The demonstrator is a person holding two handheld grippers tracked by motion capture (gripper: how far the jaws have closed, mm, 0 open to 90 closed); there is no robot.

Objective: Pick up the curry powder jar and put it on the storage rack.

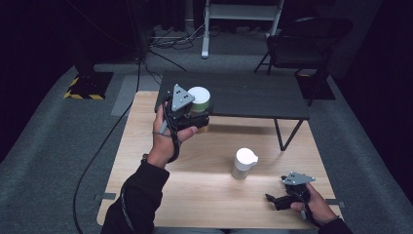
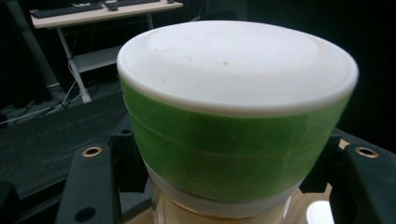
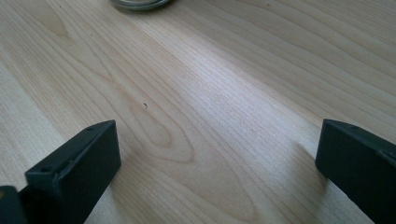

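A jar (image 1: 199,98) with a white lid and a green band is held above the far left part of the light wooden table (image 1: 146,146). My left gripper (image 1: 191,117) is shut on it. In the left gripper view the jar (image 2: 233,107) looms close, with the black jaws pressed on its clear lower part, and my left gripper (image 2: 219,191) clamps it from both sides. My right gripper (image 1: 272,200) hovers low over the front right of the table. In its own view my right gripper (image 3: 215,158) is open, with bare wood between the jaws.
A small clear bottle with a white cap (image 1: 243,163) stands mid-table, right of centre; its base (image 3: 140,3) shows at the top edge of the right gripper view. A low dark table (image 1: 253,95) abuts the far edge. A black chair (image 1: 307,39) stands behind.
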